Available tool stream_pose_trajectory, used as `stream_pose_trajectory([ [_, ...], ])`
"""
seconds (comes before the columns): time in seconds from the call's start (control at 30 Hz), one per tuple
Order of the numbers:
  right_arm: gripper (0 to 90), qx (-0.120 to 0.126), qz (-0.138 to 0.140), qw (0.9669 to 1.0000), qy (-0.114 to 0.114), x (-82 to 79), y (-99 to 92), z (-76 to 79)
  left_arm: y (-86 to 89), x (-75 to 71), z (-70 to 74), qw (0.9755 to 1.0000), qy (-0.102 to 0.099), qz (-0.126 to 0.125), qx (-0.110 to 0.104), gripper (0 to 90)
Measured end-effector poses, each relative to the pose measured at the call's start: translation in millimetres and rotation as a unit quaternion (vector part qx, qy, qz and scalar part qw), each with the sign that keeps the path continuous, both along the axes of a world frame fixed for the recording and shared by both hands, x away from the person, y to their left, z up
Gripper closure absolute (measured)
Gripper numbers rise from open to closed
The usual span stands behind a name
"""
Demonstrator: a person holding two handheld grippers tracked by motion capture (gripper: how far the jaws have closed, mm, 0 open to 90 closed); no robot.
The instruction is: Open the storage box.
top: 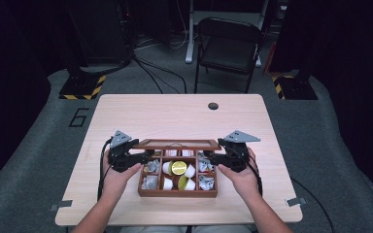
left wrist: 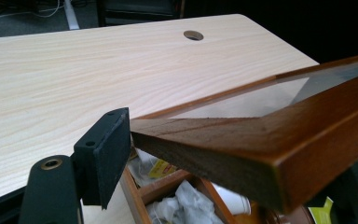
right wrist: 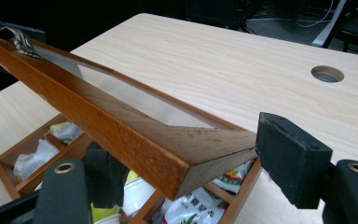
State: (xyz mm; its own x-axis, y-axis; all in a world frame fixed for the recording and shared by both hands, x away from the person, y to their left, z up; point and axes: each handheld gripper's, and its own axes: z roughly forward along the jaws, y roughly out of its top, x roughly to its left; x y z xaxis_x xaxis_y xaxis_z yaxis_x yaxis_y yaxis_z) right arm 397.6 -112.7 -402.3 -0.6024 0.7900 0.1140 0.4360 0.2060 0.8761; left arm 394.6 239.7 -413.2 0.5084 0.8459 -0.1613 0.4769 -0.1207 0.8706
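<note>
Lid (top: 178,144): raised at the far edge of the box (top: 177,193), a gripper at each end.
The box sits at 6 o'clock on the surface (top: 175,114), its compartments holding packets (top: 151,182) and cups (top: 190,171); the glass-paned lid stands tilted over its 12 o'clock edge. The left gripper (top: 145,156) is at the lid's 9 o'clock corner, the right gripper (top: 209,158) at its 3 o'clock corner. Both sets of jaws stand wide: in the left gripper view one pad (left wrist: 107,154) touches the corner's end, in the right gripper view a pad (right wrist: 291,156) sits just beside the corner, and neither clamps it. To do this well, I judge both ends should be freed evenly so the lid does not twist on its hinge, and the jaws should clear the corners fully before the hands draw outward.
</note>
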Motion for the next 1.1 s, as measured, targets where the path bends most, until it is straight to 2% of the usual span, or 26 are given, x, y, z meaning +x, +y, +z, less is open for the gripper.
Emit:
stream_pose_trajectory([
  [0.17,29.1,0.004,-0.008,0.9999,-0.008,7.1,2.6,2.8,-2.5,7.4,2.7,0.9999,-0.009,0.008,0.003,25.4],
  [0.4,29.5,0.009,-0.021,0.9995,-0.023,16.6,8.3,5.1,-2.8,17.8,5.2,0.9998,-0.016,0.011,-0.006,25.1],
  [0.5,29.8,0.013,-0.022,0.9993,-0.025,20.3,8.3,4.7,-3.2,20.6,4.8,0.9996,-0.022,0.014,-0.013,25.1],
  [0.6,30.5,0.013,-0.025,0.9994,-0.023,23.7,7.9,2.6,-3.7,23.0,3.4,0.9996,-0.024,0.013,-0.01,25.1],
  [0.63,30.7,0.013,-0.026,0.9994,-0.02,24.9,7.9,1.9,-3.0,24.1,3.1,0.9997,-0.024,0.009,-0.002,25.2],
  [0.8,32.6,0.014,-0.028,0.9992,-0.027,29.6,8.3,0.9,-3.8,29.7,-0.4,0.9997,-0.022,0.012,0.0,25.2],
  [0.93,33.8,0.011,-0.032,0.9987,-0.038,32.0,9.8,1.1,-3.0,36.5,-4.7,0.9996,-0.015,0.015,-0.016,25.3],
  [1.1,33.6,0.009,-0.035,0.999,-0.028,37.7,9.6,-3.1,-2.6,43.8,-8.8,0.9997,-0.013,0.009,-0.019,25.7],
])
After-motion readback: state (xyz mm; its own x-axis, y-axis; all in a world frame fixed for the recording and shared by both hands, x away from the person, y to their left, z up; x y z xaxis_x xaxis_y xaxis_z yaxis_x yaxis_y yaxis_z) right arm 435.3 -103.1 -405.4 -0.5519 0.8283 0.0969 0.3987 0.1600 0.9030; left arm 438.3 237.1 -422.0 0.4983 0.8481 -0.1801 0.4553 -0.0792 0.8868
